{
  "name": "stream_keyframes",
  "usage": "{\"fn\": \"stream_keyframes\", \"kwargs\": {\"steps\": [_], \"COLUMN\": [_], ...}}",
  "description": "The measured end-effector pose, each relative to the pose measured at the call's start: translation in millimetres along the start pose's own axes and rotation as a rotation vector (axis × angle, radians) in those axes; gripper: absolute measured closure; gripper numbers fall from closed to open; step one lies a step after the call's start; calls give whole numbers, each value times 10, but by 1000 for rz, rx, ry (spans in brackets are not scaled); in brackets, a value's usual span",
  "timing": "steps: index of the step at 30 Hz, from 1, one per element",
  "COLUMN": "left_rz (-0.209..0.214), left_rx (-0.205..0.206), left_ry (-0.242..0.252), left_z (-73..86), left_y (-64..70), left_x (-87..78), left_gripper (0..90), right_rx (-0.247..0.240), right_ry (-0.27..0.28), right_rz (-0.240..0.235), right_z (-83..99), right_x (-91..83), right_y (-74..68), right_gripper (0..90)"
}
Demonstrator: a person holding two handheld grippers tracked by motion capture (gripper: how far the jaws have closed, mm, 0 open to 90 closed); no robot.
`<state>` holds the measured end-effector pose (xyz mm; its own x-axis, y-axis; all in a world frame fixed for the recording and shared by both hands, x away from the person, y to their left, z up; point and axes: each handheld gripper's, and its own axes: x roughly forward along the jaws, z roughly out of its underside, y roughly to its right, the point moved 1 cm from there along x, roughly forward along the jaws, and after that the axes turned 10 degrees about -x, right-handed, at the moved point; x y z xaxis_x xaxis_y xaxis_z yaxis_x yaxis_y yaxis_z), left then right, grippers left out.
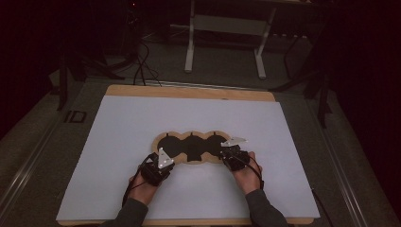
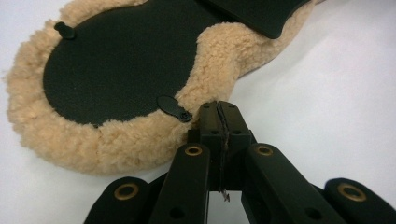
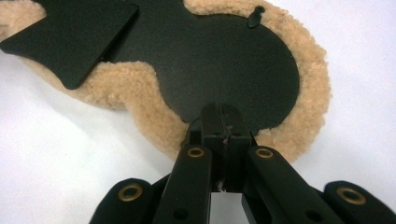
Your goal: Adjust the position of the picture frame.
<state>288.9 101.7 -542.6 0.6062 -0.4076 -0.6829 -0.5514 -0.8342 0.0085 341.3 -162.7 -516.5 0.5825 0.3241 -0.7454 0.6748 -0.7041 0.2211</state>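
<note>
- Fleece-edged pad [image 1: 191, 147], seen from the high view, lies flat just below the middle of the frame on a white sheet [image 1: 142, 127] that covers a wooden table [image 1: 189, 91]. Its black face is made of three rounded lobes in a row with a tan fleece border all round.
- In the same view the left gripper [image 1: 161, 163] sits at the lower left end of the pad, and the right gripper [image 1: 230, 153] at the lower right end. Each is held in a hand coming up from the bottom edge, with a grey three-cornered plate on top.
- Beyond the table, at the top of the frame, the white legs of a stand [image 1: 191, 42] rise from a dark floor.
- In the left gripper view, the left gripper [image 2: 219, 108] rises from the bottom centre with its jaws pressed together, tips touching the fleece rim at a notch between two lobes. Whether any fleece is pinched between them I cannot tell. The pad [image 2: 116, 70] fills the upper left, and a small black tab [image 2: 173, 108] lies just left of the jaw tips.
- In the right gripper view, the right gripper [image 3: 223, 112] likewise has its jaws closed together, tips over the near edge of the pad [image 3: 224, 60] where black face meets fleece. A grip on the edge cannot be confirmed. A black flap [image 3: 74, 39] lies at the upper left.
</note>
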Motion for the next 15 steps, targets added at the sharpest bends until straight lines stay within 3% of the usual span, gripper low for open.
{"fn": "stream_keyframes", "kwargs": {"steps": [15], "left_rz": [7], "left_rx": [-22], "left_ry": [3], "left_z": [-14], "left_y": [-57], "left_x": [-17], "left_gripper": [887], "right_rx": [-1], "right_ry": [20], "right_rz": [-26], "right_z": [33], "right_x": [-27], "right_y": [1], "right_gripper": [898]}}
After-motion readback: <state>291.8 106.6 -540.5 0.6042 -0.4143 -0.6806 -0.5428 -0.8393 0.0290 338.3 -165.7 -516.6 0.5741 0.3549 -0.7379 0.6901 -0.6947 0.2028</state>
